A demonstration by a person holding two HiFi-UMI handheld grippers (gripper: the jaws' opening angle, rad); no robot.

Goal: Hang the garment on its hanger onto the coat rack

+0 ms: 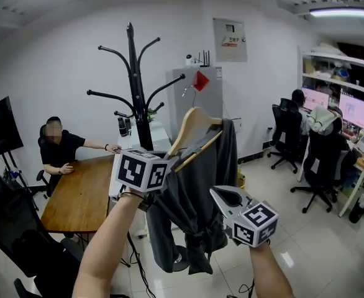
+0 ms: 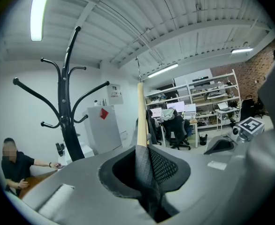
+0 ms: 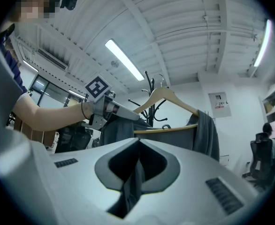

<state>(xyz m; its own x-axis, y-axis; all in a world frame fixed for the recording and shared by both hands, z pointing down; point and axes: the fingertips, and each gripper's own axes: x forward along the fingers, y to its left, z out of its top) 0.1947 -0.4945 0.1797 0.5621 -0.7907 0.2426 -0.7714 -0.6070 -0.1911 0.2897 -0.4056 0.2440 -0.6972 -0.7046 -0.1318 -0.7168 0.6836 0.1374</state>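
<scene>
Office coat rack stands behind garment clamped by left gripper, right gripper.

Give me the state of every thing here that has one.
garment: draped on the hanger, held in the air.
hanger: hook free, not yet on the coat rack.
coat rack: upright, upper hooks bare.
left gripper: shut on the hanger's cloth-covered end.
right gripper: shut on the garment.

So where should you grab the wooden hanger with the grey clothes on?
Probably the left shoulder end of the wooden hanger, coming from the left as the left gripper does: that leaves the metal hook upright and free for the coat rack.
</scene>
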